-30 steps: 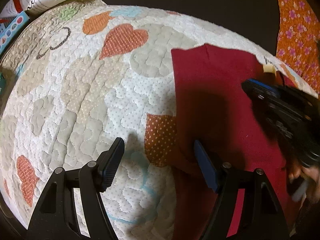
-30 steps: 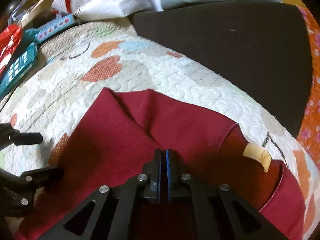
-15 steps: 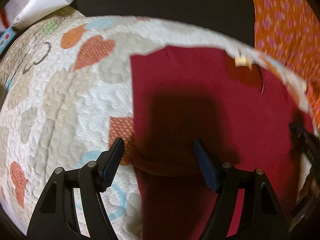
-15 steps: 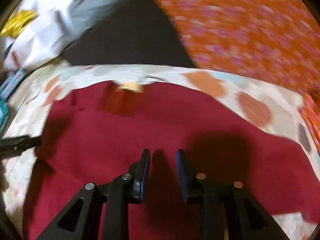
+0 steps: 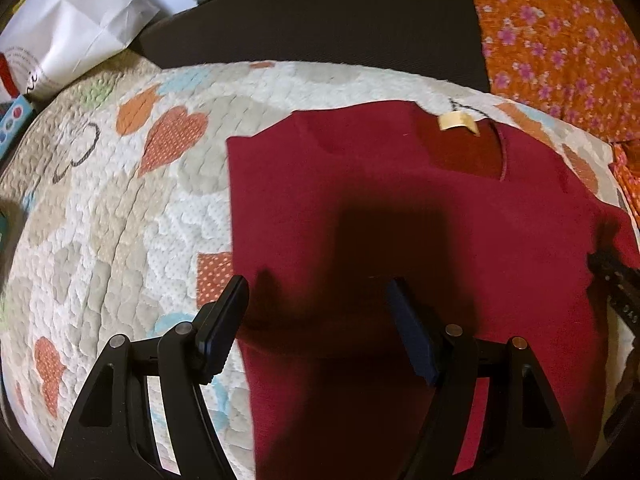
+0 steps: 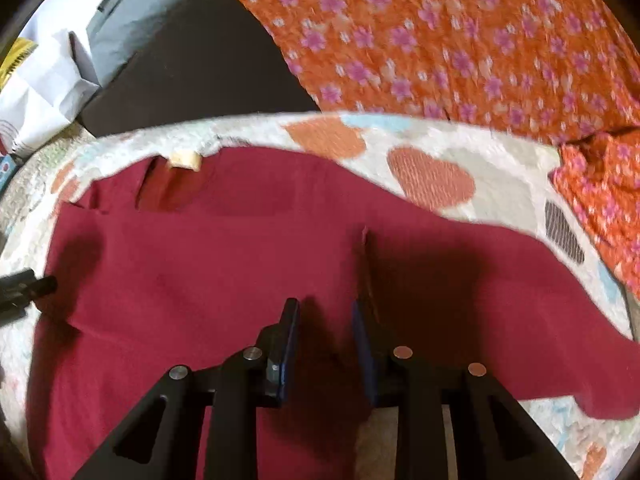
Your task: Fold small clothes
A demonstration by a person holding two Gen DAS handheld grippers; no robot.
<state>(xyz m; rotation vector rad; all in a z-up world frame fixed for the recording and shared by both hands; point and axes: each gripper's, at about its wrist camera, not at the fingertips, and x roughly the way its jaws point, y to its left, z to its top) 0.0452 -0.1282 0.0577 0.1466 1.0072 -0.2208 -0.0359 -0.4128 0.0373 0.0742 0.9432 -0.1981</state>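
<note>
A dark red T-shirt [image 5: 380, 208] lies flat on a quilted heart-patterned mat [image 5: 120, 208], its neck opening and cream label [image 5: 456, 122] at the far edge. My left gripper [image 5: 318, 304] is open and empty, hovering over the shirt's left side. In the right wrist view the same shirt [image 6: 224, 264] spreads across the mat [image 6: 500, 176]. My right gripper [image 6: 325, 318] is open and empty above the shirt, next to a raised fold [image 6: 366, 264] by its right finger. The right gripper's tip shows at the left wrist view's right edge [image 5: 612, 280].
An orange flowered cloth [image 6: 460, 40] lies beyond the mat on the right. A dark surface [image 5: 320, 28] lies behind the mat. White paper bags [image 5: 68, 28] and a coloured box [image 5: 12, 120] sit at the far left.
My right gripper has opened, let go of the red shirt and swung to the right. The shirt's left part now lies folded flat. My left gripper moved right over the shirt.
</note>
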